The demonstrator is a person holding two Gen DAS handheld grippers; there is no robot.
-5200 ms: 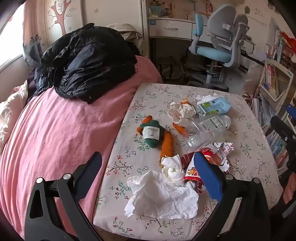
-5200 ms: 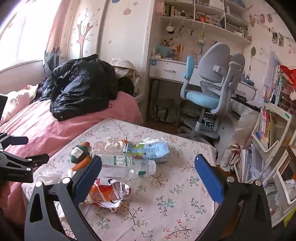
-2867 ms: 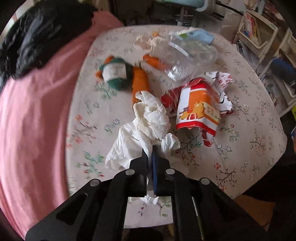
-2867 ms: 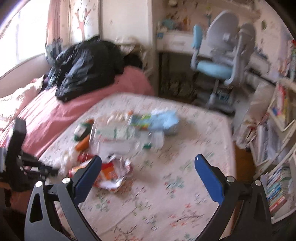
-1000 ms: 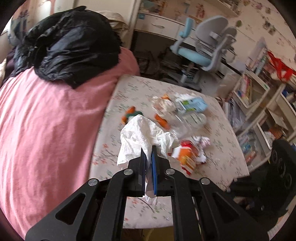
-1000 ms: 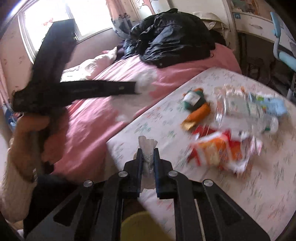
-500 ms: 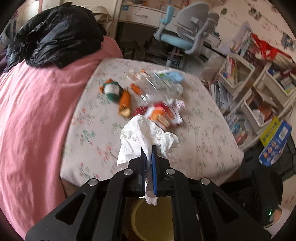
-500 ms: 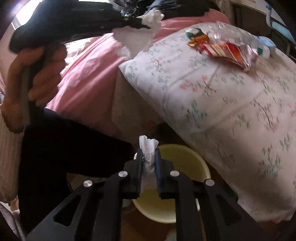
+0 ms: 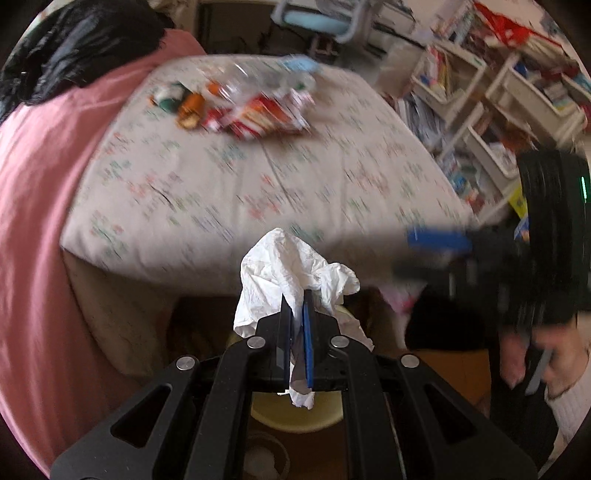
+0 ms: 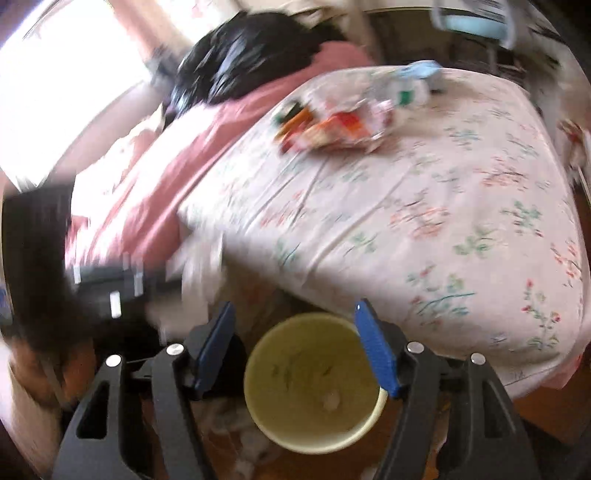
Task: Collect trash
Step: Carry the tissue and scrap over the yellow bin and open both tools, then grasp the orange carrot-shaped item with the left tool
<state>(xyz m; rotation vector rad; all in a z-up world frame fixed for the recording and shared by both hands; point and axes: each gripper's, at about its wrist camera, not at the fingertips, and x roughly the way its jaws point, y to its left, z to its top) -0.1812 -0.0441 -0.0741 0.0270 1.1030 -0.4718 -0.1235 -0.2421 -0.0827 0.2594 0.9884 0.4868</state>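
My left gripper (image 9: pixel 296 306) is shut on a crumpled white tissue (image 9: pixel 284 267) and holds it above a yellow bin (image 9: pixel 295 413) on the floor in front of the table. My right gripper (image 10: pixel 295 321) is open and empty, right over the bin (image 10: pixel 314 384); a small white scrap lies in the bin. More trash lies at the far end of the floral table (image 10: pixel 424 221): a red-orange snack wrapper (image 10: pixel 332 129), a clear plastic bottle (image 10: pixel 402 92), a blue-white carton (image 10: pixel 421 70) and orange and green bits (image 9: pixel 177 99). The left gripper with its tissue shows blurred in the right wrist view (image 10: pixel 155 284).
A pink bed (image 9: pixel 37 184) with a black jacket (image 9: pixel 74 44) lies left of the table. White shelves with books (image 9: pixel 498 92) stand to the right. A blue desk chair (image 9: pixel 317 22) stands behind the table. The right gripper's blue pad (image 9: pixel 436 238) is blurred at right.
My right gripper has opened over the bin and no longer holds its small tissue. My left gripper has come down and forward over the bin, still holding its tissue.
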